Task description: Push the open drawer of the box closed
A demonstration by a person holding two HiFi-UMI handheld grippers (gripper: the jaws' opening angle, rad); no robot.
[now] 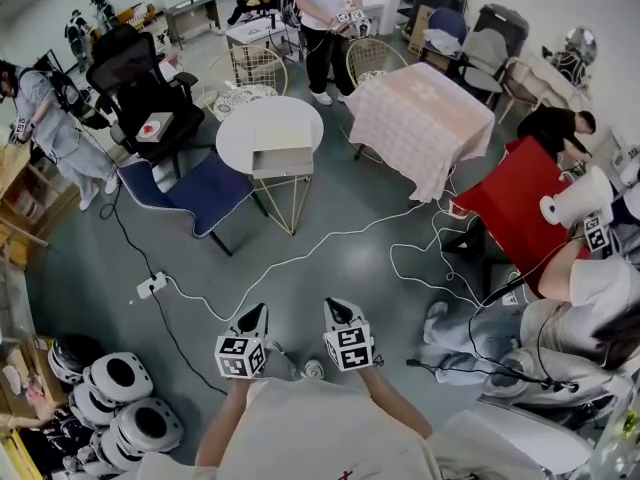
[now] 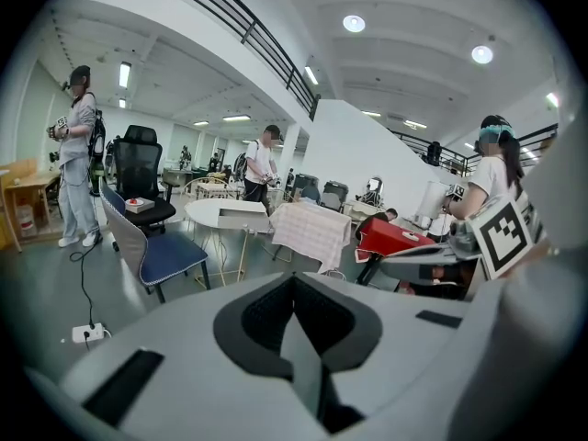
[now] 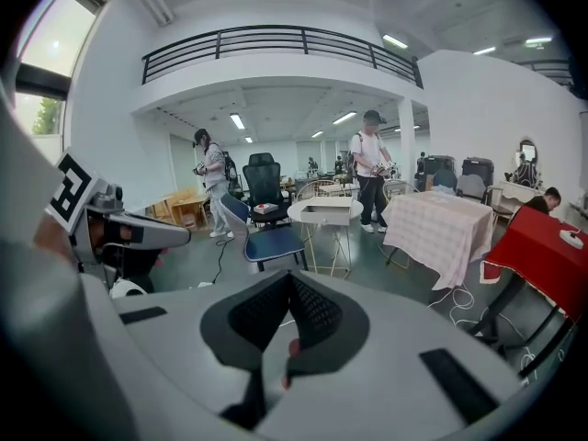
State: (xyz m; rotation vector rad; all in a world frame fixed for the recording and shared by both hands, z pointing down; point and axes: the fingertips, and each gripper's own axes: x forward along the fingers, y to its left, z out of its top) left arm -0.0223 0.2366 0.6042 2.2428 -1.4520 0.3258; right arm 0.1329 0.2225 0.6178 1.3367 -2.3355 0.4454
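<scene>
Fingers clenched on nothing, left gripper (image 1: 258,313) and right gripper (image 1: 336,309) alike. Pale box with its open drawer (image 1: 282,158) sits at the round white table's (image 1: 243,128) near edge, well ahead, drawer front facing me.

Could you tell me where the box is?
Head view, upper centre: the box sits on the round white table, between the blue chair and the checked-cloth table.

The box (image 1: 282,154) on the round table (image 1: 240,133) is too small for detail.
</scene>
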